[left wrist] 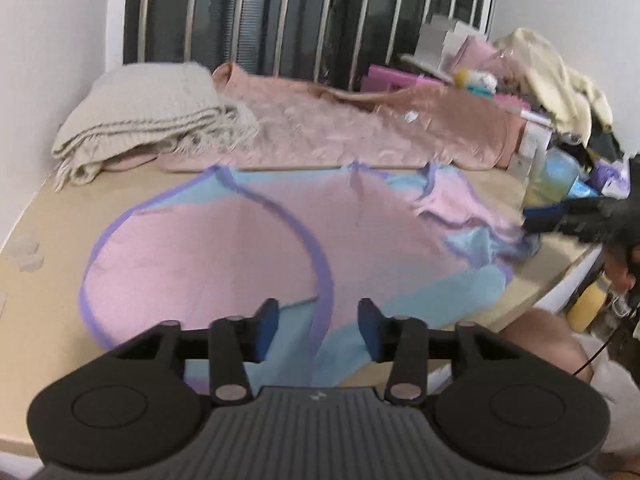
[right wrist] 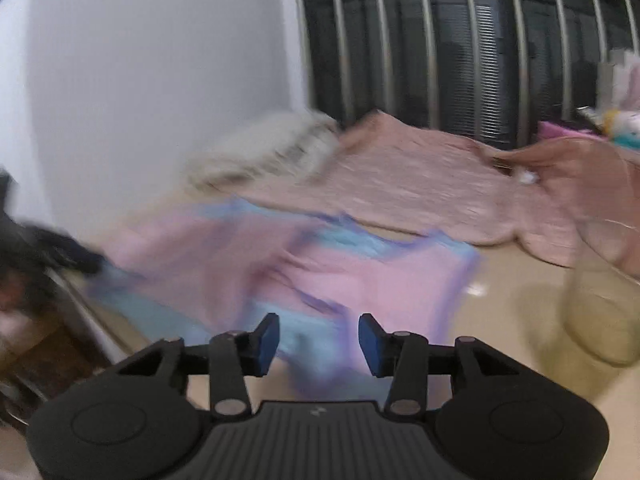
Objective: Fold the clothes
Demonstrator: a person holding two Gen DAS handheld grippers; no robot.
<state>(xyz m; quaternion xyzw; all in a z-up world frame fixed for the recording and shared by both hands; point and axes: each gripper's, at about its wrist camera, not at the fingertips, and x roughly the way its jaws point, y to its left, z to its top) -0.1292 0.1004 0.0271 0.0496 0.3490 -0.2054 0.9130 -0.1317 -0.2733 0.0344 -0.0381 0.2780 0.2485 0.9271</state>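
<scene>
A pink and light-blue garment with purple trim (left wrist: pixel 224 248) lies spread on the tan table (left wrist: pixel 44 312). My left gripper (left wrist: pixel 318 330) is open and empty, just above the garment's near hem. The right gripper (left wrist: pixel 536 220) shows at the right of the left wrist view, at the garment's bunched right corner. In the blurred right wrist view my right gripper (right wrist: pixel 318 340) is open over the garment (right wrist: pixel 360 276), holding nothing. The left gripper shows dark at that view's left edge (right wrist: pixel 60 252).
A folded beige blanket (left wrist: pixel 152 120) and a pink fluffy blanket (left wrist: pixel 360 132) lie behind the garment. Cluttered boxes, a bottle (left wrist: pixel 556 180) and cloths (left wrist: pixel 552 76) stand at the right. A clear container (right wrist: pixel 600 304) stands right of my right gripper. The table's edge (left wrist: pixel 560 280) runs at the right.
</scene>
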